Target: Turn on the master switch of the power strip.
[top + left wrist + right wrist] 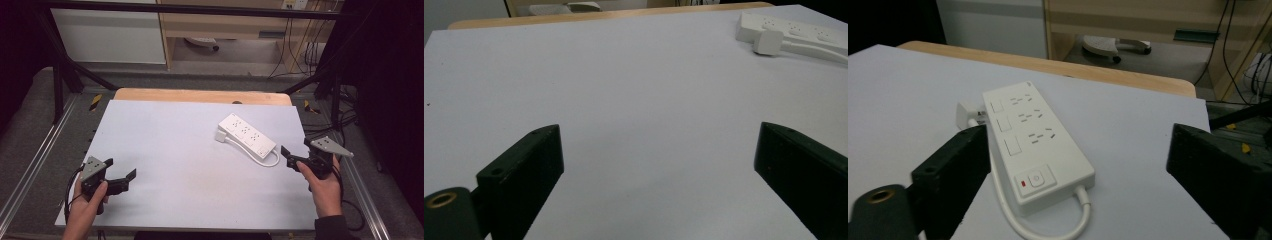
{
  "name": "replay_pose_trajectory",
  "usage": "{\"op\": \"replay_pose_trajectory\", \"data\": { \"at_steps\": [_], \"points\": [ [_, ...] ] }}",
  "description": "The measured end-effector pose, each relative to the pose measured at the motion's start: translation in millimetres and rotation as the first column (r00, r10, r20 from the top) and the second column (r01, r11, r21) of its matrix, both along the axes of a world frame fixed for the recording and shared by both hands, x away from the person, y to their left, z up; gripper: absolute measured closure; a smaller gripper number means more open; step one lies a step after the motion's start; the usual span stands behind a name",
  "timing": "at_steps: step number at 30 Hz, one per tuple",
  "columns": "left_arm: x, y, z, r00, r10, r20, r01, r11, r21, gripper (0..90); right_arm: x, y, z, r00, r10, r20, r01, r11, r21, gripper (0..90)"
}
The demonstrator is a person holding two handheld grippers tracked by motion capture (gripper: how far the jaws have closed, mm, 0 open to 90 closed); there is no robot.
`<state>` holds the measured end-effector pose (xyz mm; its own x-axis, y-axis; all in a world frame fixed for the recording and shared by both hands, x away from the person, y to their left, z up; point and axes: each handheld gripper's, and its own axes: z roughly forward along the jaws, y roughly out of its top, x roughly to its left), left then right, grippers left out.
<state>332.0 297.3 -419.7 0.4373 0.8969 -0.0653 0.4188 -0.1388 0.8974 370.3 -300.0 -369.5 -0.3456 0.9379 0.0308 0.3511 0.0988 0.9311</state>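
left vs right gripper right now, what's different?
The left gripper sits at the near left of the white table, far from the power strip; the right gripper is at the right edge, close beside the strip. The left's own view looks over bare tabletop; the right's looks straight at the strip. Shared: both hand-held, jaws wide open, holding nothing.

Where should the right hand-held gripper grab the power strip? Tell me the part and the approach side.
Grip the power strip across its narrow width, near the switch end closest to the right hand-held gripper. Come from above: it lies flat on the table, so the long side faces are the only opposing surfaces, and the open jaws look wide enough. Avoid the cord looping along one side.
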Motion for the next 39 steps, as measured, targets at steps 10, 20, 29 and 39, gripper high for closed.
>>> {"op": "replay_pose_trajectory", "data": {
  "at_steps": [10,20,29,39],
  "points": [
    [-0.3,-0.3,0.4,1.0000,0.002,0.001,-0.002,1.0000,0.004,5.7,12.2,0.4,21.8,0.9995,0.024,0.022,-0.025,1.000,0.013,10.4],
    [2.0,1.5,-0.6,0.9998,0.018,-0.011,-0.018,0.9997,-0.017,5.6,28.2,12.0,23.9,0.9984,0.053,0.018,-0.053,0.999,0.006,7.3],
    [2.1,-0.4,-0.9,0.9999,0.006,-0.010,-0.006,1.0000,-0.006,5.6,31.4,21.8,26.4,0.9964,0.078,0.033,-0.078,0.997,0.005,17.5],
    [2.1,-1.7,-1.1,0.9999,0.005,-0.012,-0.005,0.9999,-0.010,5.7,49.2,40.9,27.4,0.9952,0.096,0.017,-0.095,0.995,-0.042,28.6]
  ]
}}
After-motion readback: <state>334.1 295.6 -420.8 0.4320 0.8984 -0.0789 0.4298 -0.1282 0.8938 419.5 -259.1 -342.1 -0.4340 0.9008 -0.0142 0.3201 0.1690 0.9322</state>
